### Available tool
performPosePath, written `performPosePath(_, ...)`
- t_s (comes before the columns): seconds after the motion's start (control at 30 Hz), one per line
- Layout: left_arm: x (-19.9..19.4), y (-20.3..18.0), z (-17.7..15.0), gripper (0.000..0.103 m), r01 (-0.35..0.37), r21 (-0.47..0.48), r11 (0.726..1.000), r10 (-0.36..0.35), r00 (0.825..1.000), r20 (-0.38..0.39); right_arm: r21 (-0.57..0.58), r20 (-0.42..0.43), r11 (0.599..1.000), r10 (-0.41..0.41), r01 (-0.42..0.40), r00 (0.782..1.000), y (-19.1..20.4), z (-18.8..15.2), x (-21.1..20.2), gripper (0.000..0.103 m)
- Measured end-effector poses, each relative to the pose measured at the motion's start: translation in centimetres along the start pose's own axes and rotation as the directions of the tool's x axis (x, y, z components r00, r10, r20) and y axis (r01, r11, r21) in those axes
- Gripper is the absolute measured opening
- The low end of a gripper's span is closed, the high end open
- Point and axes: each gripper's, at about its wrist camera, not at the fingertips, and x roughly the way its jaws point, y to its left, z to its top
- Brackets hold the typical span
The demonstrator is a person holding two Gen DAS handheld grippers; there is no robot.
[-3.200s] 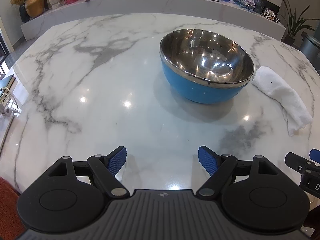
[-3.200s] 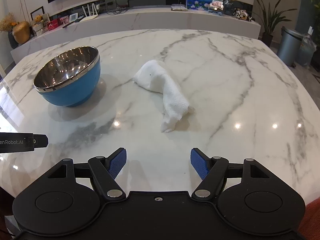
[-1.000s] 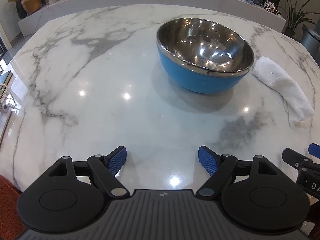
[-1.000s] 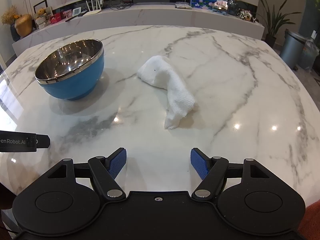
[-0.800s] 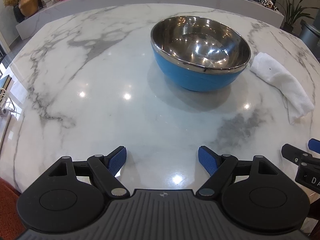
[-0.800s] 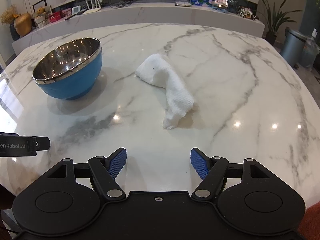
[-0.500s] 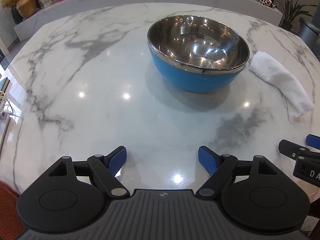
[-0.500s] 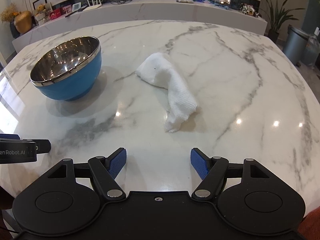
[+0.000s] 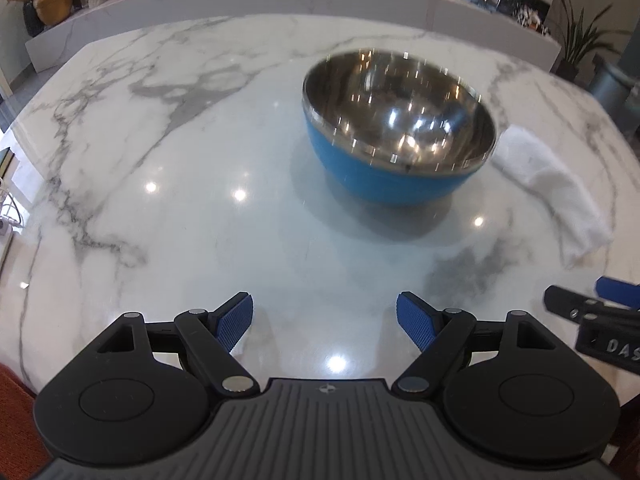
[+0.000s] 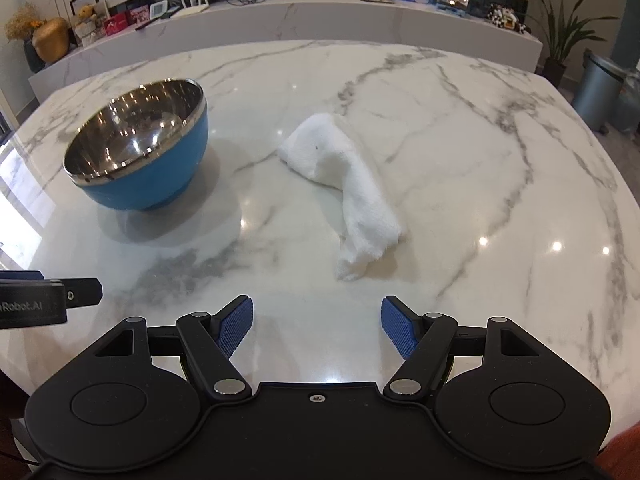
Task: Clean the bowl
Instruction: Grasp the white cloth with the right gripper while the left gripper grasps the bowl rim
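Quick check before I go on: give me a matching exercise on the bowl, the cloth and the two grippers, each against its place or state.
Things:
1. bowl
2. cloth
3. left gripper
4. right gripper

Places or states:
A. crumpled on the marble, right of the bowl
B. open, empty, the cloth ahead of it
C. upright, blue outside, shiny metal inside
D. open, empty, the bowl ahead of it

Pairs: 1-C, 2-A, 3-D, 4-B
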Motion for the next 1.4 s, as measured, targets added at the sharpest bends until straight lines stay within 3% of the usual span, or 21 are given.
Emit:
performPosePath(0.27, -2.0, 0.4, 2.3, 0.078, 0.086, -0.061, 0.994, -0.083, 0.995, 0.05, -0.014, 0.046, 1.0, 0.009, -0.008, 0.999, -0.6, 2.1, -0.4, 0.069)
performPosePath(0.6, -0.9, 1.8, 6.9, 0.074, 0.094, -0.134, 0.987, -0.087, 0.995, 0.051, -0.065, 0.068, 0.998, 0.017, -0.012, 0.998, -1.1, 5.3, 0.5, 0.067)
performPosePath(0.77, 1.0, 2.1, 7.8, 0.063, 0.086, -0.132, 0.988, -0.086, 0.996, 0.004, -0.081, 0.06, 0.997, 0.006, -0.001, 0.998, -1.6, 6.2, 1.9, 0.059)
performPosePath(0.9, 2.3, 2.1, 8.0, 0.057, 0.081, -0.132, 0.988, -0.085, 0.996, -0.027, -0.098, 0.03, 0.995, -0.005, 0.008, 1.0, -2.1, 6.4, 3.4, 0.044)
performPosePath(1.17, 4.2, 2.0, 7.8, 0.038, 0.081, -0.138, 0.987, -0.093, 0.992, -0.082, -0.105, 0.001, 0.994, 0.017, -0.017, 1.0, -2.7, 6.3, 5.1, 0.038)
performPosePath(1.23, 4.4, 1.9, 7.8, 0.034, 0.083, -0.141, 0.986, -0.096, 0.992, -0.087, -0.108, -0.005, 0.994, 0.016, -0.016, 1.0, -2.6, 6.3, 5.4, 0.027)
performPosePath(1.33, 4.7, 1.8, 7.8, 0.033, 0.084, -0.145, 0.986, -0.098, 0.991, -0.089, -0.112, -0.001, 0.994, -0.001, 0.001, 1.0, -2.6, 6.4, 5.7, 0.021)
performPosePath(1.4, 4.7, 1.7, 7.9, 0.026, 0.079, -0.142, 0.987, -0.092, 0.992, -0.085, -0.109, -0.001, 0.994, -0.007, 0.007, 1.0, -2.6, 6.4, 5.6, 0.016)
